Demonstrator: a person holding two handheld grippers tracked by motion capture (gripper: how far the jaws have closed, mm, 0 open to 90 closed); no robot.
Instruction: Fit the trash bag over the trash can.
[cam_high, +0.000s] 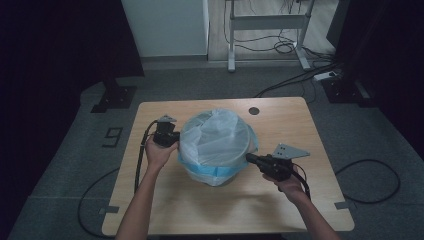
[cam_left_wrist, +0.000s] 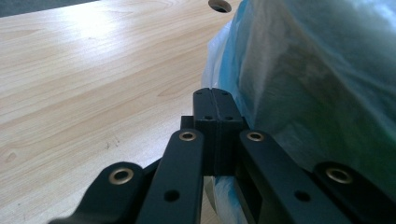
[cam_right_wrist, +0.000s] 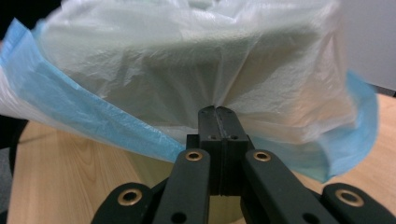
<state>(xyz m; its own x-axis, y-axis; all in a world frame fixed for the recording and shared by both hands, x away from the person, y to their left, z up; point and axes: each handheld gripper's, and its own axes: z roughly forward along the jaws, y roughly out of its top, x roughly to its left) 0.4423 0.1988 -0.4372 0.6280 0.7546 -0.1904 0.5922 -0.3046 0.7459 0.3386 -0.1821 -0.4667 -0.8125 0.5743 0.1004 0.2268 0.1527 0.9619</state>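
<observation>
A round bin (cam_right_wrist: 144, 170) stands mid-table, lined with a translucent white bag (cam_high: 215, 142) that has a blue hem (cam_high: 210, 170) folded down outside. My right gripper (cam_high: 248, 159) meets the bag's right side. Its jaws are shut (cam_right_wrist: 217, 109) on a pinch of the film, and creases fan out from the tips. My left gripper (cam_high: 176, 141) sits at the bag's left side with its jaws shut (cam_left_wrist: 212, 93). The bag (cam_left_wrist: 317, 84) lies against them, and I cannot tell whether any film is pinched there.
The wooden table (cam_high: 280, 125) has a round cable hole (cam_high: 254, 110) behind the bin. Cables trail from both grippers over the table's edges. A white desk frame (cam_high: 267, 22) and loose floor cables lie beyond the table; dark stands flank it.
</observation>
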